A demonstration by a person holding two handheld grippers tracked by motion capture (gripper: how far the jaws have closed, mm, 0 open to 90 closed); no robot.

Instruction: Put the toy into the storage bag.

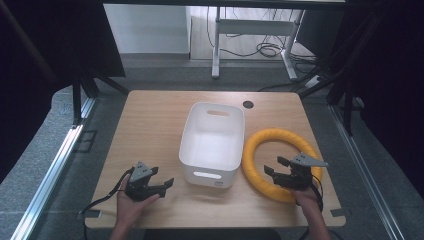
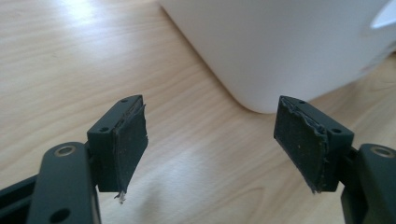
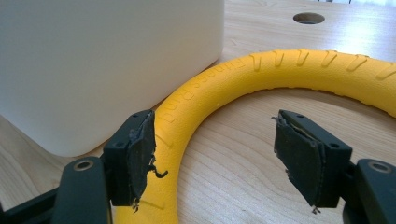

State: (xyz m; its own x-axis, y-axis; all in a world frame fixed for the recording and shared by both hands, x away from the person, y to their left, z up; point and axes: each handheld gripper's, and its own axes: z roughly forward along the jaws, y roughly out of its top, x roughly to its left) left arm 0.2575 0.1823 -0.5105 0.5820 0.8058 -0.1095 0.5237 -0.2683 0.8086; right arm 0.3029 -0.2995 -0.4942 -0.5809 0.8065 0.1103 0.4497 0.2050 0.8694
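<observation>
We see the right gripper (image 3: 212, 154) with its jaws spread wide and nothing pinched between them. In the right gripper view one black pad (image 3: 140, 158) stands just against the outer side of the yellow foam ring with raised lettering (image 3: 261, 70), while the other pad hangs over the bare wood inside the ring's curve; whether the near pad actually touches the foam we cannot tell. In the high view this gripper (image 1: 282, 175) sits over the near part of the ring (image 1: 260, 137), held by the person's right hand (image 1: 307, 200).

The left gripper (image 2: 210, 140) also has its jaws spread apart, with only the light wooden table (image 2: 70, 70) between the pads (image 2: 130, 140). Ahead of it rises the rounded near corner of the white plastic bin with handle slots (image 2: 289, 42), close but apart from the jaws. In the high view the left gripper (image 1: 162, 186) lies low over the table to the left of the bin (image 1: 192, 135), in the person's left hand (image 1: 130, 205).

The ring lies flat on the table (image 1: 150, 115), just to the right of the bin, its left edge beside the bin's wall. A round hole in the tabletop (image 1: 248, 104) lies beyond the bin.
</observation>
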